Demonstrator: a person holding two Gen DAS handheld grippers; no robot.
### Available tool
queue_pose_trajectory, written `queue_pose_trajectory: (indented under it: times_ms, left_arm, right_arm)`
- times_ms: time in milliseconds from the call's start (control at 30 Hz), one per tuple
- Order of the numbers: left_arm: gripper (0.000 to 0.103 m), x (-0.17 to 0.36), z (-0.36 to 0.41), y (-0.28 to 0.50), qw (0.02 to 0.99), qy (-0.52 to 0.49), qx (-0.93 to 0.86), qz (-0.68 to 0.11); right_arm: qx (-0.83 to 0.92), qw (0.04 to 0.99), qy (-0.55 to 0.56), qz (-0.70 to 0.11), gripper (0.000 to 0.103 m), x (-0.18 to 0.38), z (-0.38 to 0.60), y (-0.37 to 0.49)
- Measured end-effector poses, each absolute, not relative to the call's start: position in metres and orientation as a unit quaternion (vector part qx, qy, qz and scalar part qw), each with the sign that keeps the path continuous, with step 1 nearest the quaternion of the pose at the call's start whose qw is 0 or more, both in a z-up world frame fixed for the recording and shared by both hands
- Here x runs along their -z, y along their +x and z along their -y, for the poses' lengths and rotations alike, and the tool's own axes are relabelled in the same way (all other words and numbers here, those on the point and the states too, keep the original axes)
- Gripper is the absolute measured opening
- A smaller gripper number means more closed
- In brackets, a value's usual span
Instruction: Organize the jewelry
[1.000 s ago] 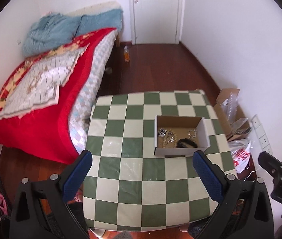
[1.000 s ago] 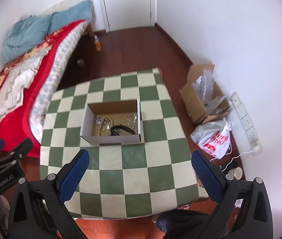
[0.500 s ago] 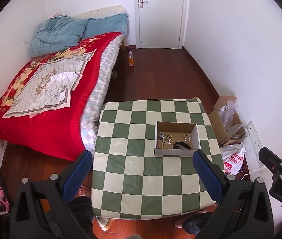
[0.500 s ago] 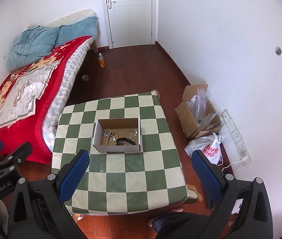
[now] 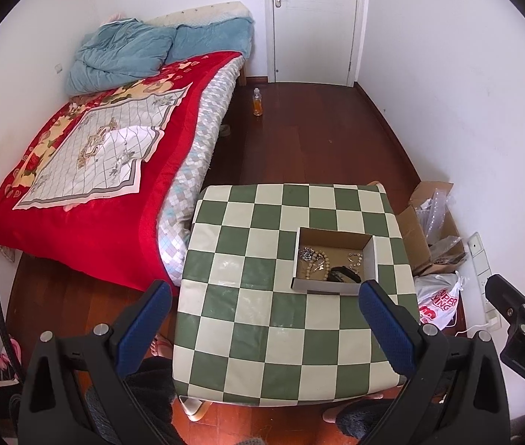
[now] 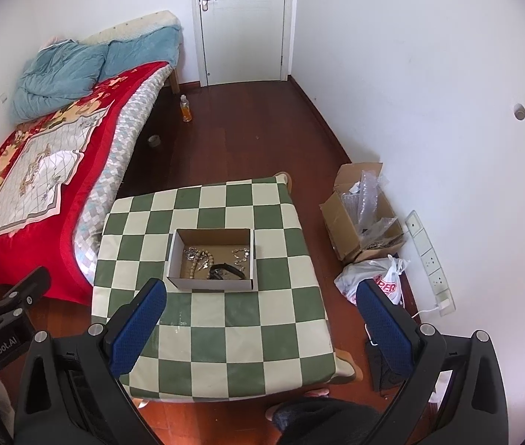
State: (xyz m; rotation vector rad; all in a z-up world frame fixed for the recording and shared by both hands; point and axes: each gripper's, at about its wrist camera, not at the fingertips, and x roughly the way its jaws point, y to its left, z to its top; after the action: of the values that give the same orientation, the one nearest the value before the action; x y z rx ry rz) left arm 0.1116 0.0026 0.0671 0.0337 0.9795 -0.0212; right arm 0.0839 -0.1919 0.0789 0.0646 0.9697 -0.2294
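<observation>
A small open cardboard box (image 5: pixel 336 259) (image 6: pixel 210 259) sits on the green-and-cream checkered table (image 5: pixel 262 315) (image 6: pixel 225 333). Inside lie beaded chains and silver pieces of jewelry (image 5: pixel 312 257) (image 6: pixel 197 256) and a black band (image 5: pixel 344 274) (image 6: pixel 227 270). My left gripper (image 5: pixel 264 319) is open and empty, held high above the table's near side. My right gripper (image 6: pixel 262 315) is open and empty, also high above the table. Each gripper shows at the edge of the other's view.
A bed with a red cover (image 5: pixel 88 170) stands left of the table. A carton with plastic wrap (image 6: pixel 364 211), a white bag (image 6: pixel 369 278) and a power strip (image 6: pixel 429 259) lie on the floor at the right wall. A bottle (image 5: pixel 257 102) stands near the door.
Both grippers have risen and pulled back from the table, so the table and box look smaller. Both stay open and empty.
</observation>
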Motion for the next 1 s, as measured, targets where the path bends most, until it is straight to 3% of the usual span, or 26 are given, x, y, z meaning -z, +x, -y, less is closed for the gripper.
queue_pose_trajectory:
  times_ms: [1000]
  left_arm:
    - [0.103,-0.0758,0.0004,0.1126,0.888,0.025,0.0,-0.459]
  right_arm:
    - [0.102,0.879,0.011,-0.465,0.103,-0.0815,0.1881,0.085]
